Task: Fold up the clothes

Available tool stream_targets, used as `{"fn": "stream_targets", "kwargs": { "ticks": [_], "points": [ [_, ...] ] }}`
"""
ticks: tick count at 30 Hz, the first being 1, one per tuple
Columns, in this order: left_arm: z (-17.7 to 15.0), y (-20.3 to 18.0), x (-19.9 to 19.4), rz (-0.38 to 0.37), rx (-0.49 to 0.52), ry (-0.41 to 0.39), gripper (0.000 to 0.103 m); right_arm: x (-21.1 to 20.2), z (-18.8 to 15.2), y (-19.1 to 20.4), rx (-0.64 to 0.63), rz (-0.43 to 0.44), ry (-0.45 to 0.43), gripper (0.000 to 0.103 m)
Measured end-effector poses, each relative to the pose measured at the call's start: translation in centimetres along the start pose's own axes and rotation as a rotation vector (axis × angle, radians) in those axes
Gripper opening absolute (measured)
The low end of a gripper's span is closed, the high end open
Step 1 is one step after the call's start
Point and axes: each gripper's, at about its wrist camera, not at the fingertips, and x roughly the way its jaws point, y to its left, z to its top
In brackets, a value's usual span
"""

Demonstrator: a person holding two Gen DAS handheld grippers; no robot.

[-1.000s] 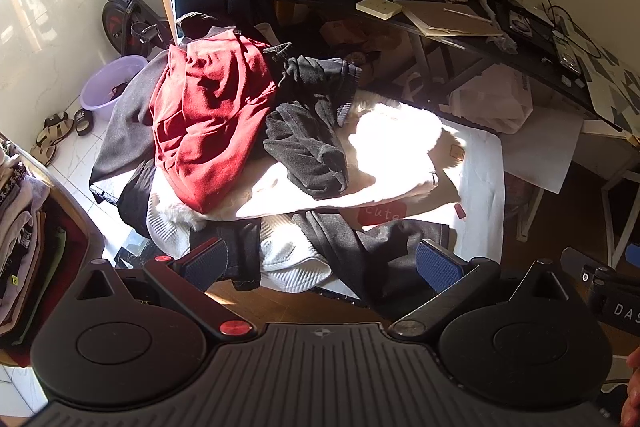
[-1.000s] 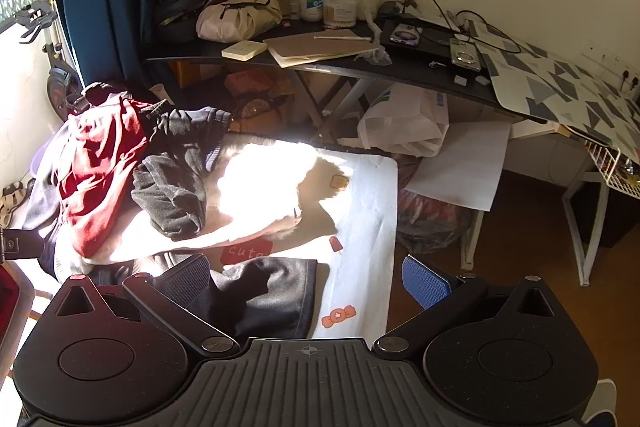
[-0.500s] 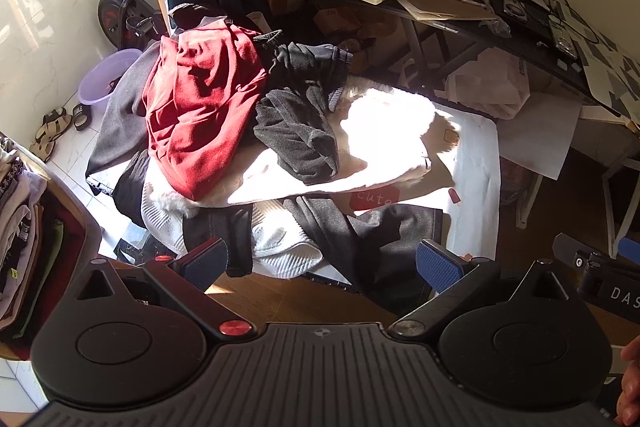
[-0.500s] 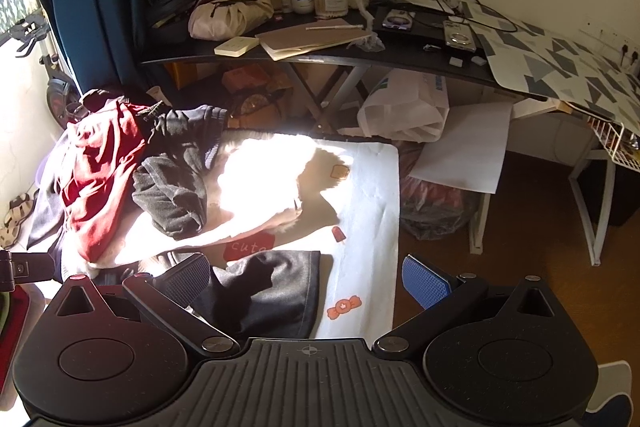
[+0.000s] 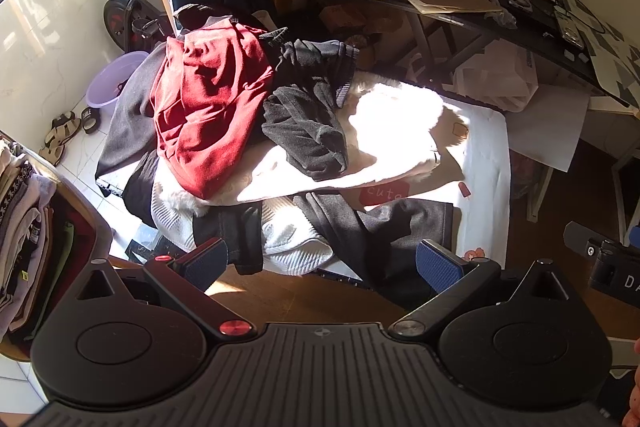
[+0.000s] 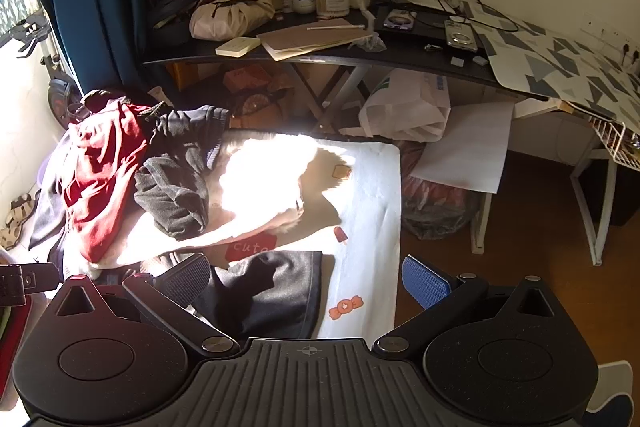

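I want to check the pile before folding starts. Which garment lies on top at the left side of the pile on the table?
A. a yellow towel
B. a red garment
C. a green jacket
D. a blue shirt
B: the red garment is draped over the top left of the pile, beside a dark grey garment, while the left gripper and the right gripper are both open and empty.

"cute" on a red patch (image 5: 384, 191) of the white table cloth (image 6: 372, 187)
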Motion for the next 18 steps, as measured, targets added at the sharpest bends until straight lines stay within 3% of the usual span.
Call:
{"fn": "stream_targets", "kwargs": {
  "ticks": [18],
  "points": [
    [-0.1, 0.3, 0.9, 0.024, -0.003, 0.035, 0.103, 1.1, -0.1, 0.5, 0.018, 0.010, 0.035, 0.102]
  ]
}}
